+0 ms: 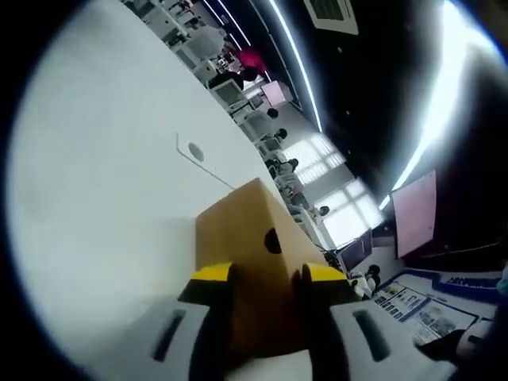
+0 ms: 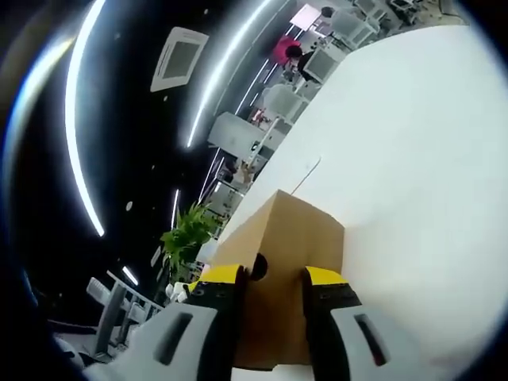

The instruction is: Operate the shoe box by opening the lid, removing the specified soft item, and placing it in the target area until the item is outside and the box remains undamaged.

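Observation:
A brown cardboard shoe box (image 1: 246,226) with a round finger hole (image 1: 271,240) in its end stands on a white table (image 1: 103,159). My left gripper (image 1: 266,276) is shut on the near end of the box, with its yellow-tipped fingers (image 1: 210,274) pressed against either side of the cardboard. In the right gripper view the same box (image 2: 302,222) shows its other end with a hole (image 2: 258,267). My right gripper (image 2: 274,278) is clamped on that end in the same way. The lid looks closed, and the inside of the box is hidden.
The white table (image 2: 413,159) runs wide around the box, with a small flat white plate (image 1: 194,152) on it beyond the box. Desks, monitors and seated people (image 1: 238,71) fill the room behind. A green plant (image 2: 186,234) stands past the table edge.

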